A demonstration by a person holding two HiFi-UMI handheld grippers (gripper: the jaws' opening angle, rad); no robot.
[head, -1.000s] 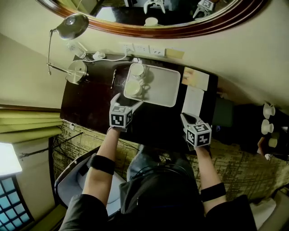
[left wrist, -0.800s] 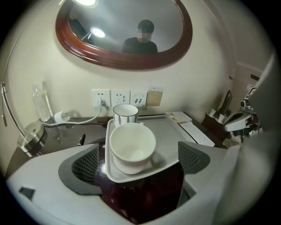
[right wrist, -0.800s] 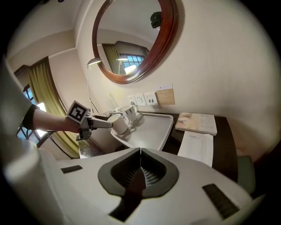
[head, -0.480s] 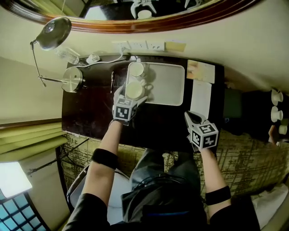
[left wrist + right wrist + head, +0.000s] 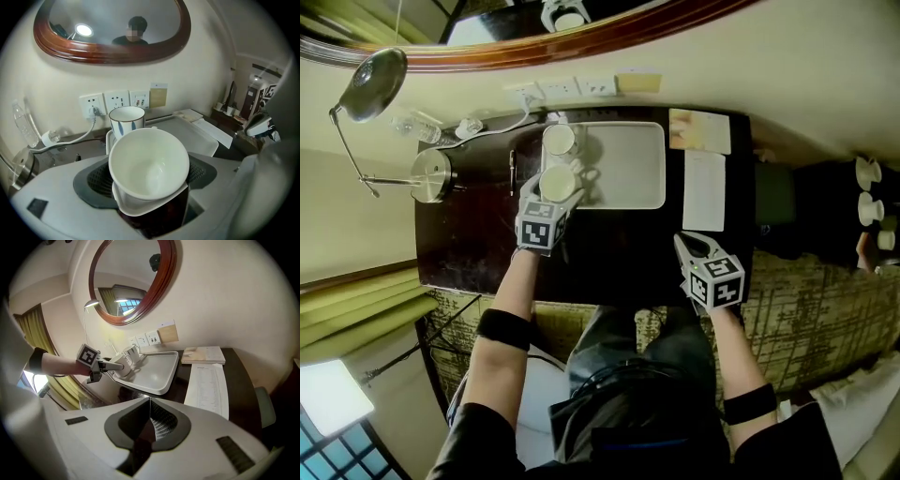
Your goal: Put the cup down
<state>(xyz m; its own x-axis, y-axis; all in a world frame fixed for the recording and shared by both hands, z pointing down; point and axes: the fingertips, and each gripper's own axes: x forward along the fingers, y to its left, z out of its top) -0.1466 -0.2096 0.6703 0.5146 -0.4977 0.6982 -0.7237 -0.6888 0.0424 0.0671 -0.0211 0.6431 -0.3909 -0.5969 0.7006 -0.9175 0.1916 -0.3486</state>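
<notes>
Dark, glossy wood makes up the bench (image 5: pixel 469 234), which stands against a plain cream wall under an oval mirror (image 5: pixel 112 51) in a rounded, reddish wooden frame. Between the jaws of the left gripper (image 5: pixel 555 187) sits the cup (image 5: pixel 149 164): smooth white ceramic, round at the rim and narrowing toward the base, with a plain glazed inside that is empty and catches a little light. The jaws have just been closing, and their dark ribbed pads meet the cup's rim on both sides, so the gripper is grasping the cup. Below the cup shows a rounded corner of the tray (image 5: pixel 628 169), a shallow white rectangle with a raised lip and soft corners that stretches away to this gripper's right. Just beyond the gripper's tips, on the same tray, stands a second cup (image 5: pixel 126 119), straight-sided, white, with a dark rim line and blue leaf marks. The right gripper (image 5: pixel 684 244) is clenched, its meshed pads pressed flat together with nothing between them, and it hangs over bare dark wood. Ahead of it and slightly to its right lies a flat printed sheet of paper (image 5: pixel 705 190), and the tray is ahead to its left.
</notes>
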